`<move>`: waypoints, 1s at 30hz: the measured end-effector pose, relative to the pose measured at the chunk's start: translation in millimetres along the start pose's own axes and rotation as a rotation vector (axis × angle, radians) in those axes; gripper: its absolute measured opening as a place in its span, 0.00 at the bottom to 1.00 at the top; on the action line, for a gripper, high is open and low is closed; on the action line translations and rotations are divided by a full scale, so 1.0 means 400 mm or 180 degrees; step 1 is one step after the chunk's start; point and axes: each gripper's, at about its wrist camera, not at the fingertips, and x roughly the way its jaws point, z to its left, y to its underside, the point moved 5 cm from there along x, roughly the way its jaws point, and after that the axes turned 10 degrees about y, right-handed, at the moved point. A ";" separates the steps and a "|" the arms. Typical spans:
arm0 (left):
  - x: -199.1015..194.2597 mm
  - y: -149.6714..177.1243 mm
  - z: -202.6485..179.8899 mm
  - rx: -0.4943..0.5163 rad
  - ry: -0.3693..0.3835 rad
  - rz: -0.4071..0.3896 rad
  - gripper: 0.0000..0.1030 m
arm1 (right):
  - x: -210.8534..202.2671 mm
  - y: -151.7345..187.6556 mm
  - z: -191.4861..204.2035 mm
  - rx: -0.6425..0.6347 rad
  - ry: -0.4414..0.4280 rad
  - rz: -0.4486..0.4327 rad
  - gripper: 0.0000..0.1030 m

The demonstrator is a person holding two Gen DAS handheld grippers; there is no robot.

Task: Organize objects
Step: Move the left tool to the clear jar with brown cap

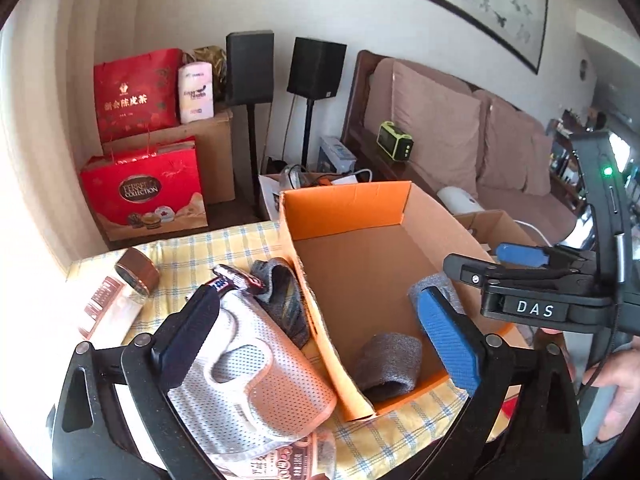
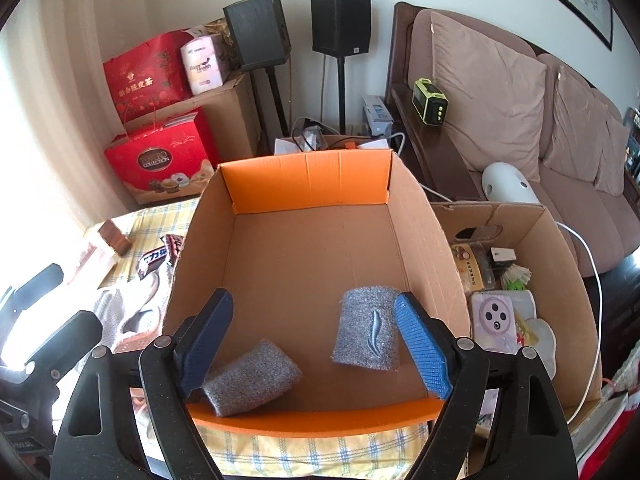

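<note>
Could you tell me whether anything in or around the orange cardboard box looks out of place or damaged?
Yes. The orange cardboard box has its left wall bowed, with a ragged top edge. Inside, two grey knitted wristbands lie apart at different angles. A white mesh garment lies crumpled outside against that wall.

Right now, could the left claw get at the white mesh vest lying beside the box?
Probably yes. The left claw is open, and the vest lies uncovered just below it, outside the box. Nothing blocks the way.
</note>
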 end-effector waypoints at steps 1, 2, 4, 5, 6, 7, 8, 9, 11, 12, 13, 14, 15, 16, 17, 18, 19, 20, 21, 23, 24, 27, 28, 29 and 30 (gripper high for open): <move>-0.010 0.001 0.008 0.0027 -0.0055 -0.0006 0.98 | -0.005 -0.001 0.007 -0.0006 -0.0004 -0.0028 0.84; -0.019 0.002 0.017 0.0045 -0.0088 -0.0014 0.98 | -0.010 -0.001 0.015 -0.0004 -0.0014 -0.0053 0.87; -0.038 0.003 0.038 0.0050 -0.0141 -0.0040 1.00 | -0.017 -0.002 0.028 0.0019 -0.0078 -0.0079 0.91; -0.048 0.003 0.049 0.0045 -0.0186 -0.0055 1.00 | -0.020 -0.003 0.036 0.0021 -0.0111 -0.0088 0.94; -0.059 0.003 0.061 0.0036 -0.0233 -0.0073 1.00 | -0.024 -0.004 0.043 0.0017 -0.0127 -0.0106 0.97; -0.068 0.002 0.073 0.0021 -0.0263 -0.0093 1.00 | -0.029 -0.005 0.052 0.0005 -0.0126 -0.0129 0.99; -0.078 0.000 0.087 -0.0006 -0.0289 -0.0113 1.00 | -0.033 -0.007 0.061 -0.0011 -0.0135 -0.0151 0.99; -0.088 -0.002 0.102 -0.0043 -0.0310 -0.0134 1.00 | -0.037 -0.009 0.070 -0.0022 -0.0147 -0.0166 0.99; -0.111 -0.002 0.136 -0.0127 -0.0322 -0.0164 1.00 | -0.042 -0.014 0.085 -0.0035 -0.0176 -0.0178 0.99; -0.120 -0.001 0.155 -0.0194 -0.0343 -0.0152 1.00 | -0.044 -0.016 0.094 -0.0047 -0.0193 -0.0178 0.99; -0.126 0.000 0.176 -0.0265 -0.0363 -0.0127 1.00 | -0.045 -0.017 0.103 -0.0069 -0.0199 -0.0172 0.99; -0.133 0.002 0.195 -0.0325 -0.0355 -0.0114 1.00 | -0.046 -0.019 0.111 -0.0096 -0.0200 -0.0168 0.99; -0.140 0.003 0.215 -0.0377 -0.0373 -0.0108 1.00 | -0.047 -0.020 0.121 -0.0119 -0.0201 -0.0169 0.99; -0.146 0.005 0.234 -0.0399 -0.0411 -0.0110 1.00 | -0.047 -0.021 0.131 -0.0138 -0.0209 -0.0166 0.99; -0.153 0.007 0.253 -0.0400 -0.0435 -0.0114 1.00 | -0.047 -0.021 0.142 -0.0152 -0.0224 -0.0160 0.99; -0.159 0.008 0.270 -0.0406 -0.0462 -0.0105 1.00 | -0.047 -0.023 0.153 -0.0170 -0.0244 -0.0153 0.99; -0.164 0.013 0.287 -0.0422 -0.0486 -0.0093 1.00 | -0.048 -0.023 0.163 -0.0191 -0.0260 -0.0150 0.99; -0.168 0.016 0.307 -0.0450 -0.0486 -0.0080 1.00 | -0.047 -0.025 0.176 -0.0215 -0.0275 -0.0151 0.99; -0.172 0.020 0.326 -0.0483 -0.0488 -0.0061 1.00 | -0.047 -0.028 0.188 -0.0241 -0.0289 -0.0151 0.99; -0.178 0.026 0.364 -0.0534 -0.0520 -0.0030 1.00 | -0.042 -0.031 0.211 -0.0293 -0.0314 -0.0138 0.99; -0.181 0.028 0.380 -0.0546 -0.0520 -0.0026 1.00 | -0.040 -0.033 0.225 -0.0330 -0.0325 -0.0129 0.99; -0.181 0.039 0.427 -0.0587 -0.0567 0.0020 1.00 | -0.030 -0.043 0.269 -0.0432 -0.0353 -0.0107 0.99; -0.181 0.041 0.443 -0.0608 -0.0606 0.0036 1.00 | -0.025 -0.047 0.283 -0.0451 -0.0380 -0.0092 0.99; -0.179 0.043 0.458 -0.0628 -0.0604 0.0044 1.00 | -0.019 -0.051 0.295 -0.0461 -0.0414 -0.0073 0.99; -0.176 0.044 0.473 -0.0647 -0.0593 0.0054 1.00 | -0.015 -0.055 0.308 -0.0468 -0.0448 -0.0053 0.99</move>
